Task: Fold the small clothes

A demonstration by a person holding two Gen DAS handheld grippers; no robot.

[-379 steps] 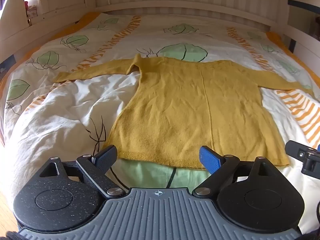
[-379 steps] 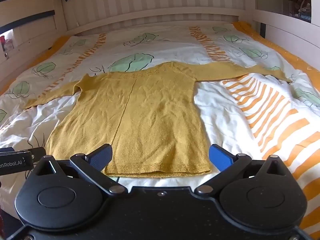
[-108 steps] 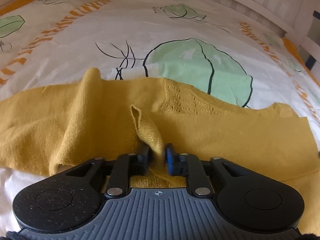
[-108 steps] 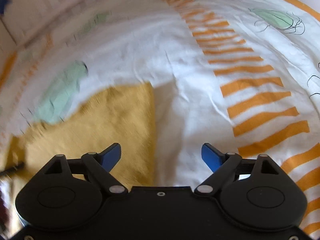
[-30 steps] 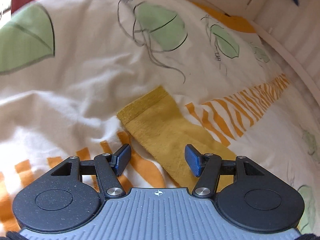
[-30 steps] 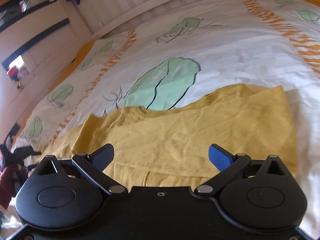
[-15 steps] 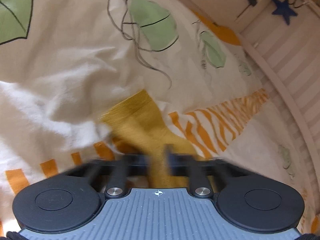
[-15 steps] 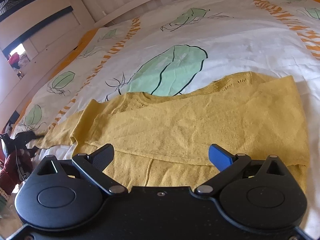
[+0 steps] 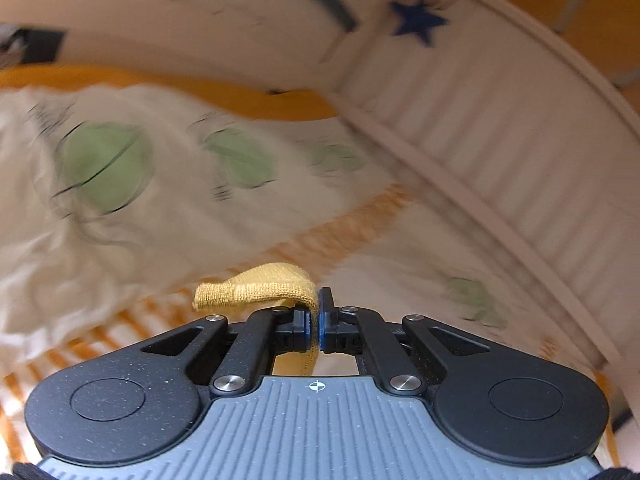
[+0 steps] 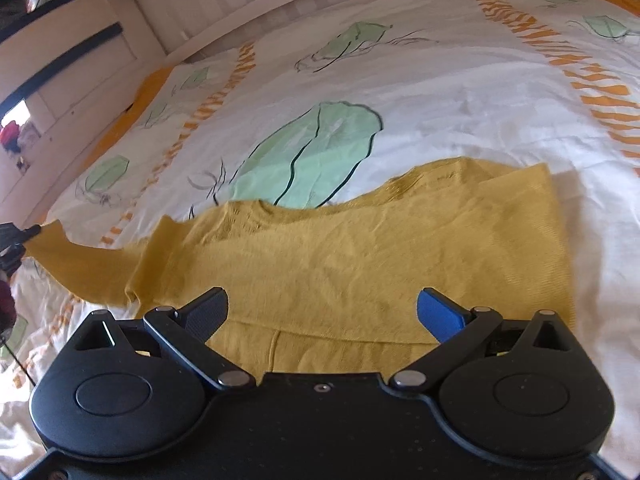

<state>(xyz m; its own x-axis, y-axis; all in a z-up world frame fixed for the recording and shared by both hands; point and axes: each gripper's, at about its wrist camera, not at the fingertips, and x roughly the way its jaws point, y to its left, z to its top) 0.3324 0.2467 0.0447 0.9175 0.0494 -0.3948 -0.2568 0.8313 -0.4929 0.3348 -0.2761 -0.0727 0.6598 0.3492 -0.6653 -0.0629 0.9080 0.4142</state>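
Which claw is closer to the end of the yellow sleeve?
Left. The left claw is clamped right on the sleeve end. The right claw hangs open over the sweater body, away from it.

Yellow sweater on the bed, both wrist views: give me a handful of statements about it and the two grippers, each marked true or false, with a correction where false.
1. The left gripper is shut on the sleeve of the yellow sweater. True.
2. The right gripper is clamped on the sweater's hem. False: its jaws stand wide open over the sweater, with nothing pinched between the pads.
3. The sweater's right edge already lies folded over the body. True.
4. The sweater is blue. False: it is mustard yellow; the blue parts are the gripper pads.
5. The duvet is printed with green leaves and orange stripes. True.
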